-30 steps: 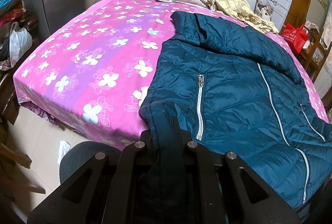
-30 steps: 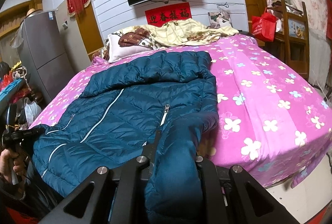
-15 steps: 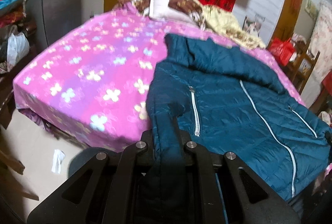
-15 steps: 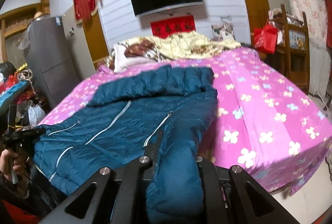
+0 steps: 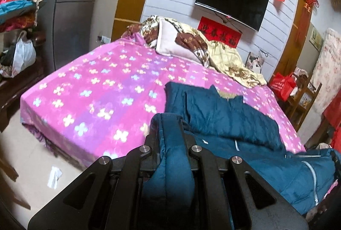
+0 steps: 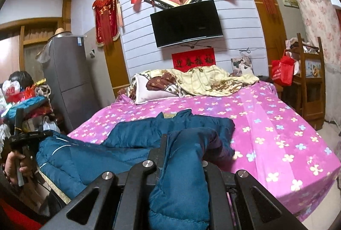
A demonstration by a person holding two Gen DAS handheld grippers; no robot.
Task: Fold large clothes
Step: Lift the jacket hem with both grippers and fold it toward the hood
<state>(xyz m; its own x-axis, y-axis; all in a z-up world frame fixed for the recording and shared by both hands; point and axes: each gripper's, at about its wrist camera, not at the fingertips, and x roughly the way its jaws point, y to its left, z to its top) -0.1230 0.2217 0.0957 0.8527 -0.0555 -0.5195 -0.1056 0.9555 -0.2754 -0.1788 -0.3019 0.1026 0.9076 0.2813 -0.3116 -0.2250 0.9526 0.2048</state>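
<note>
Pink flowery bed, teal jacket half on it; left gripper and right gripper both clamped on hem corners. Keep them level, carry toward the collar.

Both wrist views look forward and slightly down along their own black fingers from the foot of the bed, facing the wall television at twelve o'clock. Left view sits toward seven o'clock of the bed, right view toward five; both share the teal jacket, pillows and wall.
</note>
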